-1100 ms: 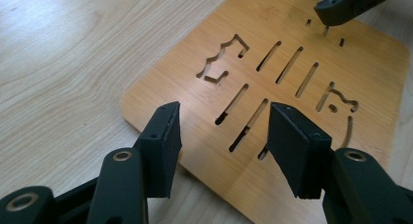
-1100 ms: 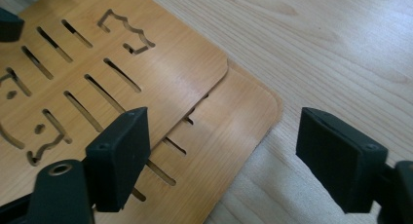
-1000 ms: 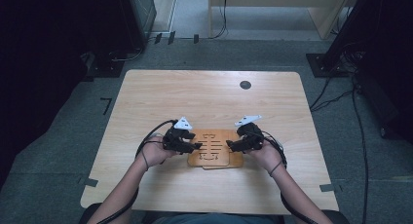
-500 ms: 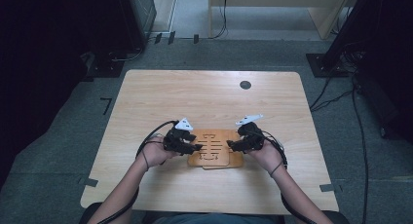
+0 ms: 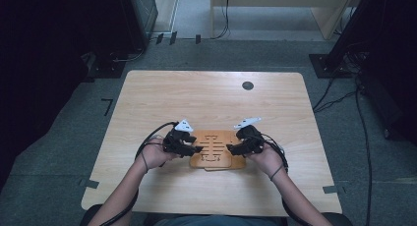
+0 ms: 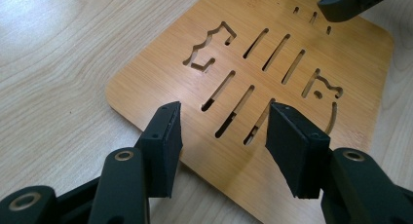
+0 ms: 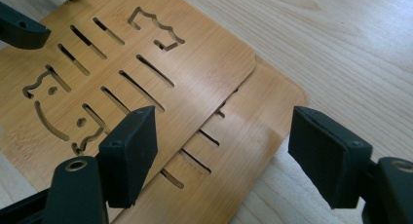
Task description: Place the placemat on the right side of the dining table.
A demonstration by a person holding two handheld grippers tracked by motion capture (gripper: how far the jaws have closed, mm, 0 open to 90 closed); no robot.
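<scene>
A dim room with grey floor and trailing cables surrounds a light wooden table (image 5: 206, 103), bare apart from a dark round grommet (image 5: 248, 85) near its far edge. Two bamboo boards with cut-out slots are stacked near the middle of the front edge: the upper board (image 5: 212, 146) lies slightly offset on the lower board (image 7: 253, 136), whose corner and edge strip are exposed on one side in the right gripper view. The left gripper (image 5: 191, 148) is held at the stack's left side, jaws spread apart and nothing between them; in its own view the pads hover over the near edge of the upper board (image 6: 272, 73) without touching. The right gripper (image 5: 235, 148) is placed at the stack's right side, also spread wide and empty, its jaws straddling the offset edges of both boards. The step in hand is judged to be the approach to grasping or separating the boards, with no grip yet made. For the next move, a jaw would need to be slid under one thin board edge and closed on it; flat boards lying flush on the table are likely to be hard to pinch.
</scene>
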